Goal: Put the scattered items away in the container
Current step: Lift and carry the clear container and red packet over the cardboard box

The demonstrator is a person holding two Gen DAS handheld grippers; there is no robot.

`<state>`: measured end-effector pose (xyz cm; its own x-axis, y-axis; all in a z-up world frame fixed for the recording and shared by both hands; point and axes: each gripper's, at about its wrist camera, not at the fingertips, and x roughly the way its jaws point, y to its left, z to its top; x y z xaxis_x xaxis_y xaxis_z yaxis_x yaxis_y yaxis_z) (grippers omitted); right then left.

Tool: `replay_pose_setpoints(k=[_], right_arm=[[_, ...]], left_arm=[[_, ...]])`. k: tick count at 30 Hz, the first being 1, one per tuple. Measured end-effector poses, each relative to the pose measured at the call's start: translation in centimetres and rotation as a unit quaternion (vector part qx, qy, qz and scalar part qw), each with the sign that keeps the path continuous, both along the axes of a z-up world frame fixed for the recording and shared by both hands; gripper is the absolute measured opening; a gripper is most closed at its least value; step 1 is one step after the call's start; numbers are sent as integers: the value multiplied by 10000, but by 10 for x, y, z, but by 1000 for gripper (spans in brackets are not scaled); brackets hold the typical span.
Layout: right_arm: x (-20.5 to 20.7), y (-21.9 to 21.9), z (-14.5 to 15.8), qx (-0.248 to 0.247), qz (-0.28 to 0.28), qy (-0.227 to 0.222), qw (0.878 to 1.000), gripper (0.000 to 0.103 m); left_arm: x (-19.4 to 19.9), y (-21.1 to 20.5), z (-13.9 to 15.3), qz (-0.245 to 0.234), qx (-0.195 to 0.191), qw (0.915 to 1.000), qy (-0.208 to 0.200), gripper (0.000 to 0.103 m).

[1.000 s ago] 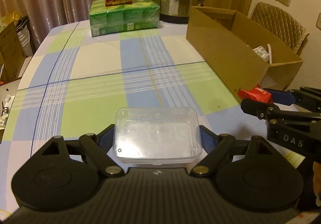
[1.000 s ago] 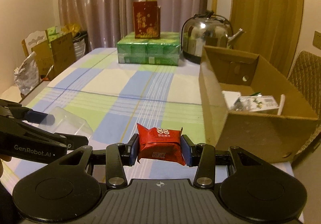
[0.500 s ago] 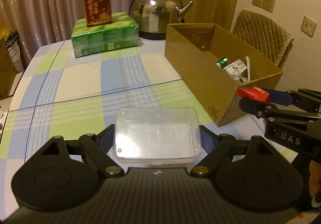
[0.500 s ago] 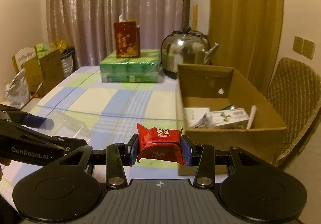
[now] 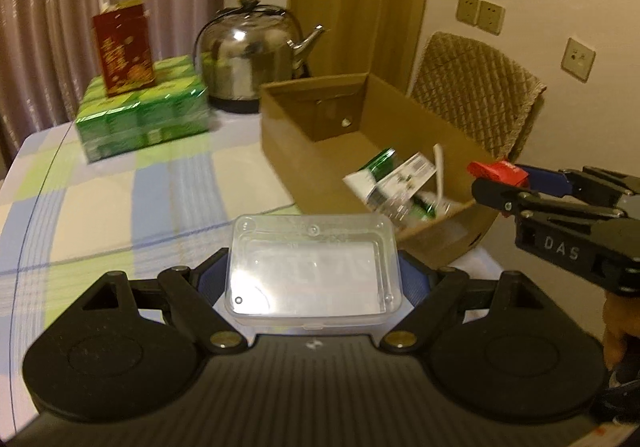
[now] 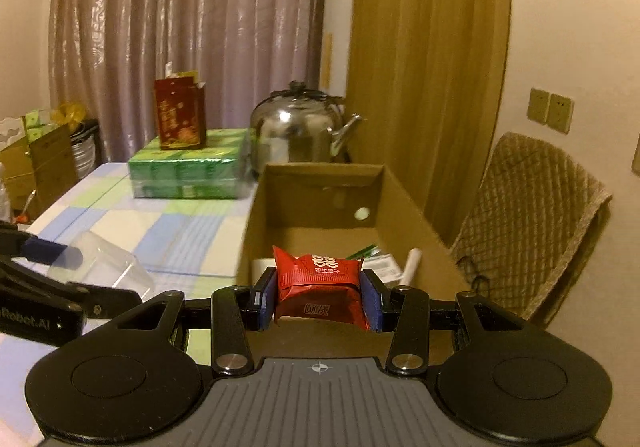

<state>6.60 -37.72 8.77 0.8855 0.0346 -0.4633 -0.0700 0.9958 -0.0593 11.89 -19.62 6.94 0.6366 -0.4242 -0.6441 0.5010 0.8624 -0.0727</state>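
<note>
My left gripper (image 5: 314, 279) is shut on a clear plastic box (image 5: 312, 267), held above the table just left of the cardboard box (image 5: 320, 167). A red snack packet (image 6: 320, 283) sits clamped in my right gripper (image 6: 319, 297), over the near end of the cardboard box (image 6: 404, 203). From the left wrist view the right gripper (image 5: 520, 183) reaches in from the right, the red packet (image 5: 496, 171) at its tip above the carton's near right corner. Inside the carton lie a green and white package (image 5: 390, 175) and a white stick (image 5: 439, 171).
A steel kettle (image 5: 250, 59) stands behind the carton. Beside it is a green wrapped pack (image 5: 144, 117) with a red box (image 5: 124, 49) on top. A wicker chair (image 5: 476, 87) stands past the table's right edge. The checked tablecloth (image 5: 120, 199) lies to the left.
Both grippers rose and swung right with their loads. The carton now lies under the red packet, and its inside shows in both views. The grips are unchanged.
</note>
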Motion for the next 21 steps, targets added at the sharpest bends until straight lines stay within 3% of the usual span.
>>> replay_pose_setpoints(k=[11,21], right_arm=[[41,-38,6,16,-106,-3,9999,41],[87,-64,6,191,-164,127,9996,41]], left_arm=[[44,-56,16,-312,-152,9994,-18,83],[85,-89,10,-451,-115,9989,52,83]])
